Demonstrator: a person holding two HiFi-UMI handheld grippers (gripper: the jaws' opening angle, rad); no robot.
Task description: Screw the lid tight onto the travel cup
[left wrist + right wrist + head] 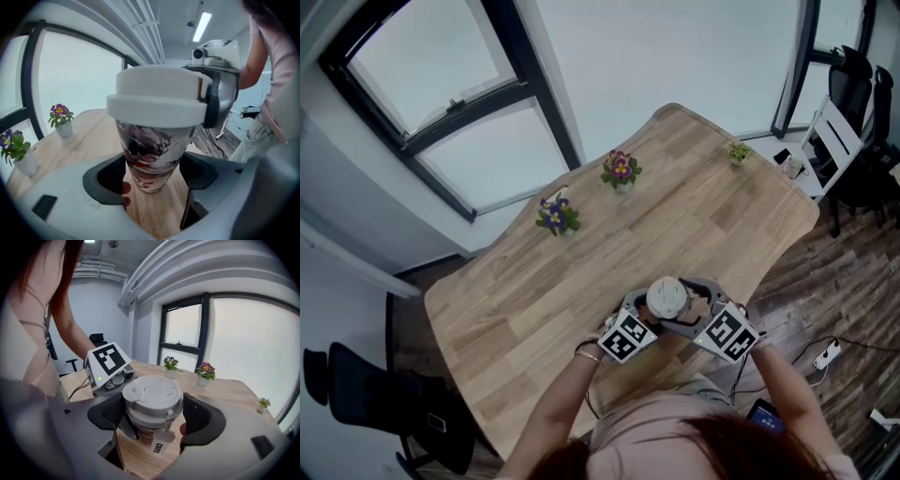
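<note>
Near the front edge of the table, travel cup upright, left gripper clamped on its body, right gripper closed round lid directly above, twist axis vertical.

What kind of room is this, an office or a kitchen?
Most likely an office or meeting room: a long wooden table, black office chairs beside it, large dark-framed windows and a strip ceiling light.

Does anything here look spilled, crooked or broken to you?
Nothing stands out. The lid sits level on the travel cup, no spill shows on the table, and the flower pots stand upright.
</note>
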